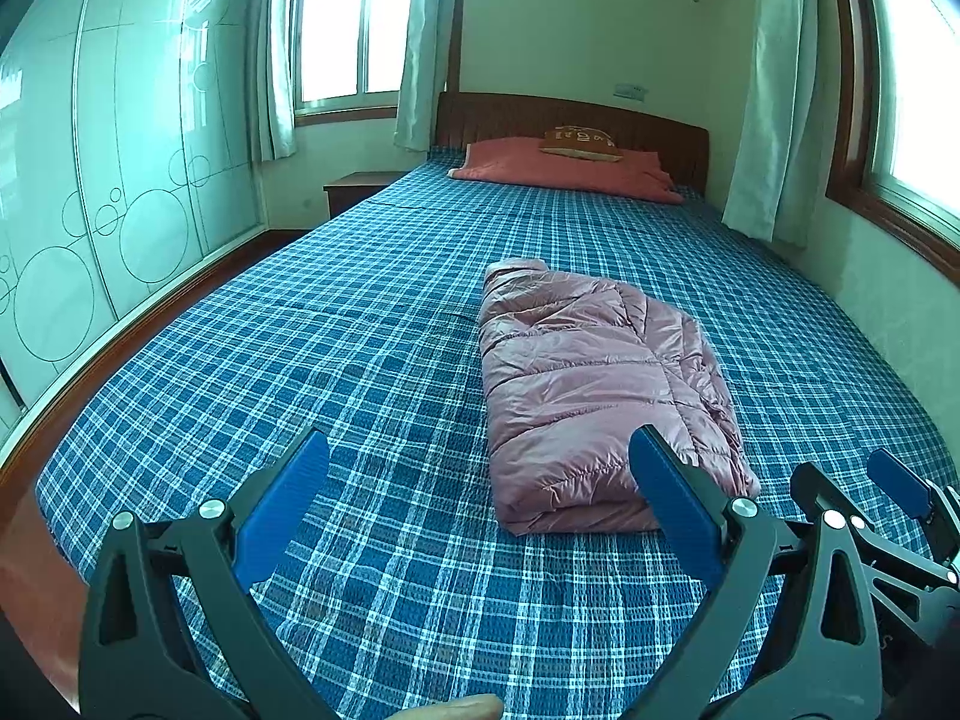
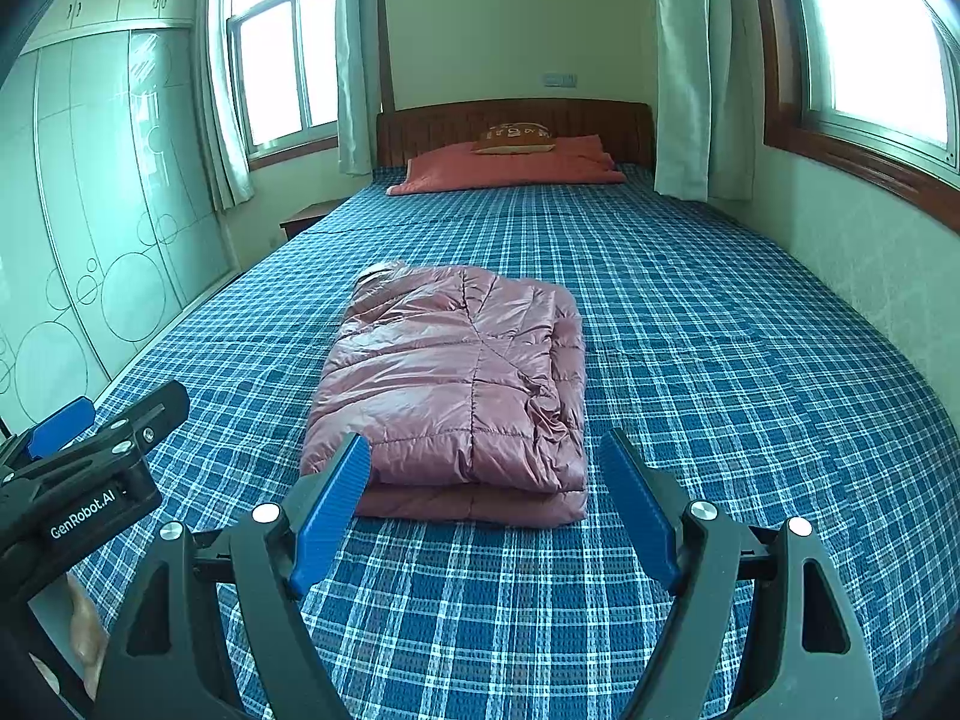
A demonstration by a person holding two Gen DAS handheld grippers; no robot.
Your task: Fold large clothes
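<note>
A pink quilted puffer jacket (image 1: 594, 384) lies folded into a thick rectangle on the blue plaid bed (image 1: 360, 360). In the right wrist view the jacket (image 2: 456, 384) lies straight ahead. My left gripper (image 1: 480, 480) is open and empty, held above the bed to the left of the jacket's near end. My right gripper (image 2: 483, 480) is open and empty, just short of the jacket's near folded edge. Each gripper shows at the edge of the other's view: the right gripper (image 1: 864, 480) and the left gripper (image 2: 114, 414).
A red pillow (image 1: 564, 171) with a small brown cushion (image 1: 579, 141) lies at the wooden headboard (image 1: 570, 120). A glass wardrobe (image 1: 120, 180) lines the left side, a nightstand (image 1: 354, 186) stands beside the bed, and a wall with a curtained window (image 2: 870, 48) runs along the right.
</note>
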